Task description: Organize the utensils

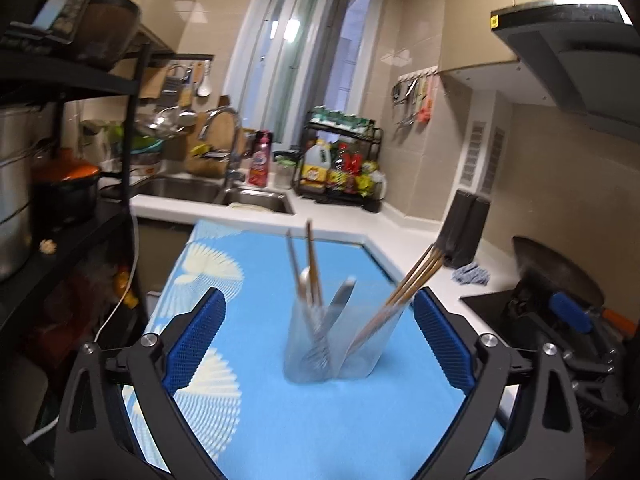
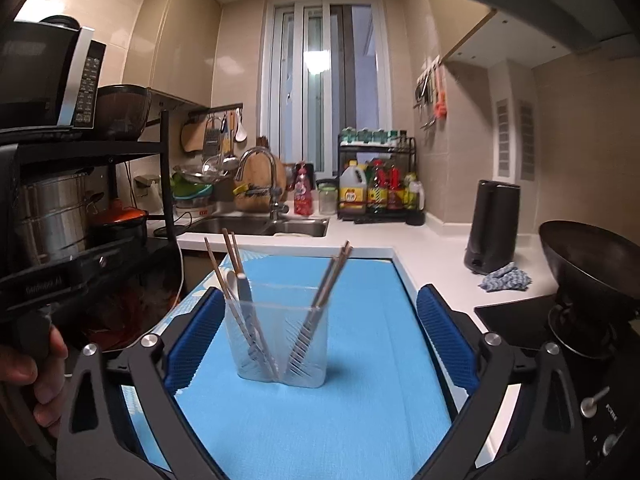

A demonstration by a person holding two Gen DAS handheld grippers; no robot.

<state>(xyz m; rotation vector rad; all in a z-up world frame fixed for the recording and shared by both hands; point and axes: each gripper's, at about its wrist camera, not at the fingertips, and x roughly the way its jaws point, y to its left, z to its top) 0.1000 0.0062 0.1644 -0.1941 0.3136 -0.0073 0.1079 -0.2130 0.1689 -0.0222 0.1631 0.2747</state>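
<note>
A clear plastic utensil holder (image 2: 280, 344) stands upright on the blue mat (image 2: 320, 420). It holds wooden chopsticks (image 2: 232, 256) with a knife (image 2: 245, 292) and a white spoon on its left side, and more chopsticks (image 2: 332, 276) leaning right. It also shows, motion-blurred, in the left wrist view (image 1: 332, 340). My left gripper (image 1: 318, 312) is open and empty, with the holder in front between its fingers. My right gripper (image 2: 320, 316) is open and empty, just short of the holder.
A sink (image 2: 264, 226) with a tap lies beyond the mat. A condiment rack (image 2: 376, 184) stands at the back. A black kettle (image 2: 494, 228), a blue cloth (image 2: 506, 278) and a wok (image 2: 592, 268) are on the right. A black shelf with pots (image 2: 60, 216) stands left.
</note>
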